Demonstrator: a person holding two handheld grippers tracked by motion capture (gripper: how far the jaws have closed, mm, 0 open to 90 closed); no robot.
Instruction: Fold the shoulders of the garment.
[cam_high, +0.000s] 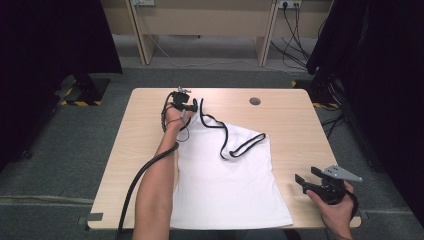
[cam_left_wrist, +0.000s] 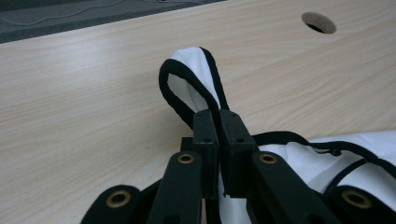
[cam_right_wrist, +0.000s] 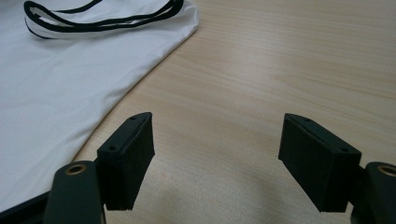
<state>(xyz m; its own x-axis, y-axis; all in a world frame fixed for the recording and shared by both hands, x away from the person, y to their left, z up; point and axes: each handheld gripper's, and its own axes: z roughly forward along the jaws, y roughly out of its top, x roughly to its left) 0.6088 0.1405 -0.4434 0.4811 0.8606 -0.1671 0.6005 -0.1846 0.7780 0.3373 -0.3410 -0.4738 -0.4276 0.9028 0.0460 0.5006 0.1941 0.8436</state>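
While the white top (cam_high: 227, 175) lies spread on the counter (cam_high: 290, 120), the lines below hold:
Top: white sleeveless garment with black trim — hem at the near edge, straps toward the far side
Left claw (cam_high: 189, 106): at the far left corner of the top, jaws together, clamped on the shoulder strap (cam_left_wrist: 191, 79), whose loop stands up beyond the jaws
Right claw (cam_high: 304, 181): near right, beside the top's hem — jaws wide apart, holding nothing, bare counter between them
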